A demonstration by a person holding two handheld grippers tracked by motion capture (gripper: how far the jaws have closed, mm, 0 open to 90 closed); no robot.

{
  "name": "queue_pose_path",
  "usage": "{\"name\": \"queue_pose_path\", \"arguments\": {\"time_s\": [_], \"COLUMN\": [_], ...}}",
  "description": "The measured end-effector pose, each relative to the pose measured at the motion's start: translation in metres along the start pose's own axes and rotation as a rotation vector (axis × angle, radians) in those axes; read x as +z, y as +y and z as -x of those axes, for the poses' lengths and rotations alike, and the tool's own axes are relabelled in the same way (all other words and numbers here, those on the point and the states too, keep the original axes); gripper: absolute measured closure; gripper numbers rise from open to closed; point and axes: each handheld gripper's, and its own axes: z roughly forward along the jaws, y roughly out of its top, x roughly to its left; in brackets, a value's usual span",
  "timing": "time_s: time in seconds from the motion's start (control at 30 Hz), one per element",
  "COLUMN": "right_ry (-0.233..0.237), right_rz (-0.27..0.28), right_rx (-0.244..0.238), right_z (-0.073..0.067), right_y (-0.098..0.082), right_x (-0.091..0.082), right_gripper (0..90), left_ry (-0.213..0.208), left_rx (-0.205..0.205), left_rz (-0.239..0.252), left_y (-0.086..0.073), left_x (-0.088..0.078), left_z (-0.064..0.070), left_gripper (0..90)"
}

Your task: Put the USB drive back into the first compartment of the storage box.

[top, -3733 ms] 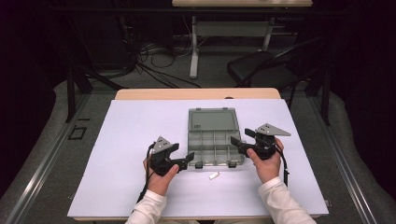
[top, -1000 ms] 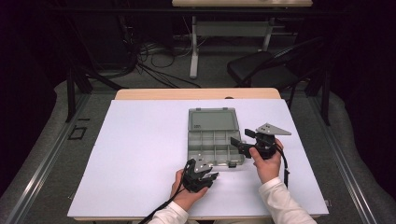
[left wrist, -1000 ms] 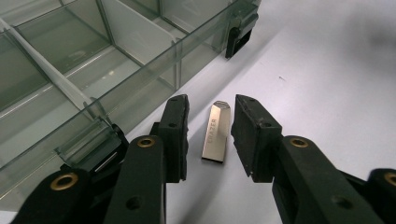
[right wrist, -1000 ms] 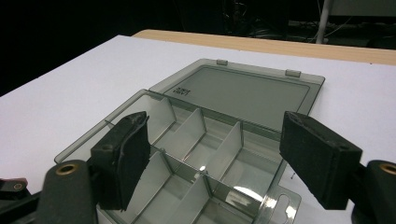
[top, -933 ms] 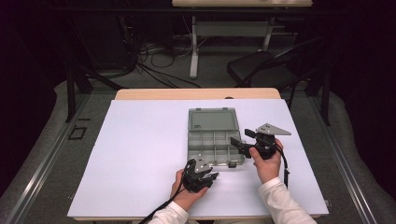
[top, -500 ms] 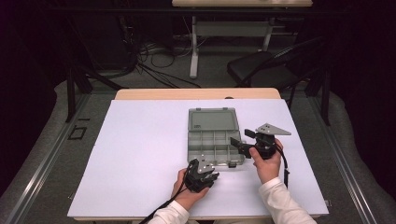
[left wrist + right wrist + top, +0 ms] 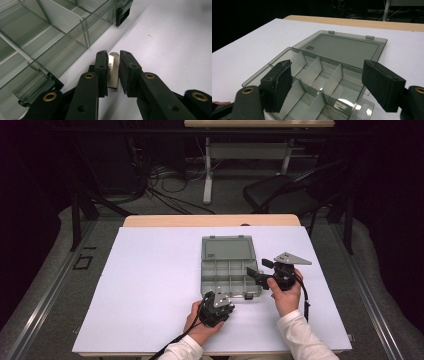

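Observation:
A grey clear compartment box lies open on the white table, its lid flat behind it. A small silvery piece lies on the table just in front of the box. My left gripper points down over it, and its jaws have just been closing, with the piece between the pads and a thin gap still on one side. In the high view the left gripper covers the piece. My right gripper stands wide open at the box's right edge, its jaws facing the empty compartments.
The white table sheet spreads wide to the left of the box. A wooden table edge runs along the back. Beyond it are a dark chair, cables and a desk frame on the floor.
Since the earliest frame the left hand has moved from the box's left side to its front edge, over the small piece. Over the last second both hands kept still.

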Motion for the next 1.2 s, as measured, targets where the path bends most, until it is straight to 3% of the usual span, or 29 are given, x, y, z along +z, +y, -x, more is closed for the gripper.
{"name": "queue_pose_path", "arguments": {"time_s": [0.5, 0.57, 1.2], "right_ry": [0.004, 0.002, 0.005], "right_rz": [-0.001, 0.001, 0.009], "right_rx": [0.009, 0.007, 0.009], "right_z": [0.001, 0.001, 0.000], "right_y": [-0.001, -0.001, -0.001], "right_x": [0.001, 0.001, 0.000], "right_gripper": [23.7, 23.9, 23.9], "left_ry": [-0.010, 0.004, -0.004], "left_rx": [0.000, 0.009, -0.091], "left_rz": [0.002, 0.005, 0.127], "left_y": [0.000, 0.000, 0.008], "left_x": [0.000, -0.001, -0.034], "left_z": [-0.001, -0.001, -0.015], "left_gripper": [79.0, 79.1, 79.1]}}
